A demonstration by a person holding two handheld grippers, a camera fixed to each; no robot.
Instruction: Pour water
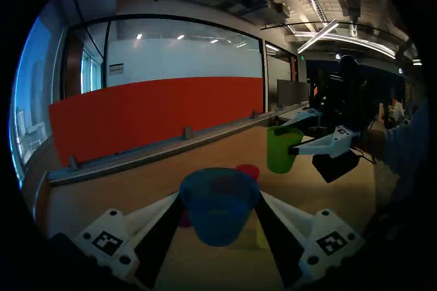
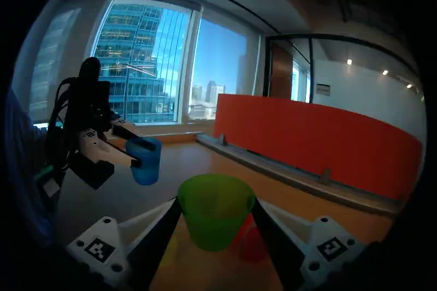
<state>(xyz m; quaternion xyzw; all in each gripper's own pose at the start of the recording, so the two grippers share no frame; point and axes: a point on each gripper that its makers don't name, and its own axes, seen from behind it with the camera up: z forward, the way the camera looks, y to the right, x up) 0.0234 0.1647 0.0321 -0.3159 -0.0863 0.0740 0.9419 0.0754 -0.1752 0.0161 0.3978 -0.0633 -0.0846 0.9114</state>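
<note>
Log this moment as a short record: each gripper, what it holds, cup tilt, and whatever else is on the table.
left gripper: shut on translucent blue plastic cup, upright
right gripper: shut on translucent green plastic cup, upright
cups: apart, both held above the wooden table
water: cannot tell
also on table: small red plastic cup

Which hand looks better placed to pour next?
Right, as a guess: the left gripper holds the blue cup, the right gripper the green cup, both upright, but the red cup sits closer below the right one. I cannot tell which holds water.
</note>
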